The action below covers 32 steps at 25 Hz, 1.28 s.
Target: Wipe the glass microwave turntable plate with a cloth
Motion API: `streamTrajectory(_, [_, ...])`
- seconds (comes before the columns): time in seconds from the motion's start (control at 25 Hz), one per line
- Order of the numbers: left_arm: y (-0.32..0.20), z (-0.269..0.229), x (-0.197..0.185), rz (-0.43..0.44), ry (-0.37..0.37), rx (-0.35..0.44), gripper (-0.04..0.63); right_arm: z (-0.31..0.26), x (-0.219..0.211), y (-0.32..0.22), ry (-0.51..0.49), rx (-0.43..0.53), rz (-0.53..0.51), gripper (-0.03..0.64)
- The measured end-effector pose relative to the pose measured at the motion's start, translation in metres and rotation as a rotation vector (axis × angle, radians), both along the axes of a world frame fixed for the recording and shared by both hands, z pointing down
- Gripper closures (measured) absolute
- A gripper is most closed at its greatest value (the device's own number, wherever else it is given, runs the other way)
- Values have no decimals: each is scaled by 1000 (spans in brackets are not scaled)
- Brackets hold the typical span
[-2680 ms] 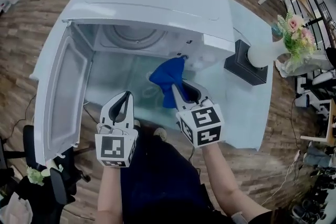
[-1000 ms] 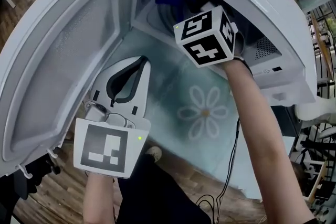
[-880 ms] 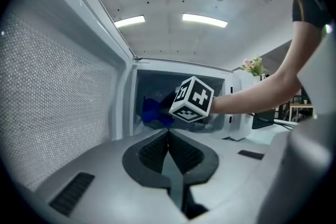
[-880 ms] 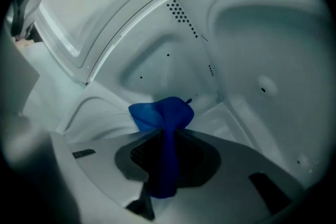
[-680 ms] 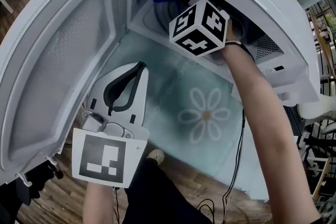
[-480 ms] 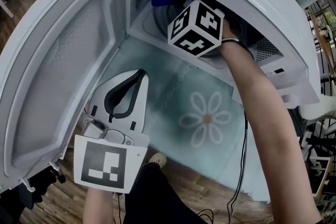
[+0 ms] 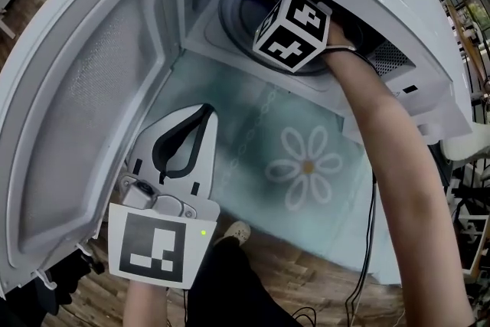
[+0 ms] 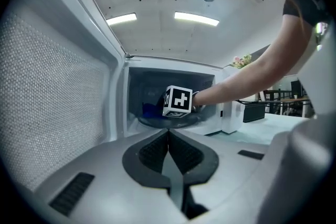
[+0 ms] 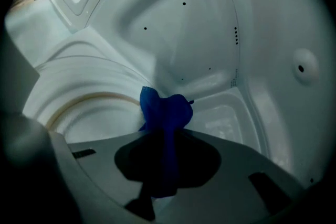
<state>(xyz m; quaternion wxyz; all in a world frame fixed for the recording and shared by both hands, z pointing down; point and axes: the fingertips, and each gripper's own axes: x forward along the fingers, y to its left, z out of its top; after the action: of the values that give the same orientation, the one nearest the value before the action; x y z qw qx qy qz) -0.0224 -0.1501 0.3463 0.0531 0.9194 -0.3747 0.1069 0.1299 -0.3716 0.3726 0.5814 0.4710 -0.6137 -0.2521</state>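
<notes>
The glass turntable plate (image 7: 237,15) lies inside the open white microwave (image 7: 398,19); its pale rim (image 9: 89,105) curves at the left of the right gripper view. My right gripper (image 9: 163,131) is reached into the cavity, shut on a blue cloth (image 9: 164,110) that bunches past the jaws just over the plate. From the head only its marker cube (image 7: 295,31) shows. My left gripper (image 7: 200,115) hangs outside, in front of the door opening, jaws shut and holding nothing. From the left gripper view the cloth (image 8: 149,110) and the cube (image 8: 177,100) sit over the plate (image 8: 168,120).
The microwave door (image 7: 84,111) stands swung wide at the left, close beside my left gripper. A teal tablecloth with a daisy print (image 7: 306,165) covers the table under the microwave. A black cable (image 7: 367,241) trails along the right arm. Wooden floor lies below.
The right gripper has rolled and slid a little across the plate inside the cavity with the cloth. The left gripper has stayed where it was.
</notes>
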Motion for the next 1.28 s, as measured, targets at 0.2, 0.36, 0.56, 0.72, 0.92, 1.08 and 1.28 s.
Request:
streamTrajectory(0.2, [10, 8, 3, 28, -19, -7, 591, 0, 31, 7, 45, -24, 119, 563])
streamTrajectory(0.36, [12, 6, 3, 38, -29, 3, 591, 3, 52, 15, 95, -54, 202, 563])
streamTrajectory(0.56, [10, 5, 1, 33, -20, 1, 591, 5, 73, 23, 156, -87, 300, 563])
streamTrajectory(0.72, [9, 4, -2, 36, -18, 3, 591, 2, 86, 30, 186, -116, 394, 563])
streamTrajectory(0.92, [10, 4, -5, 42, -21, 1, 591, 1, 99, 37, 220, -149, 469, 563])
streamTrajectory(1.08, [10, 3, -7, 36, -13, 2, 591, -5, 96, 38, 214, -94, 462, 561])
streamTrajectory(1.28, [12, 4, -10, 35, -13, -7, 591, -27, 68, 32, 166, 62, 342, 561])
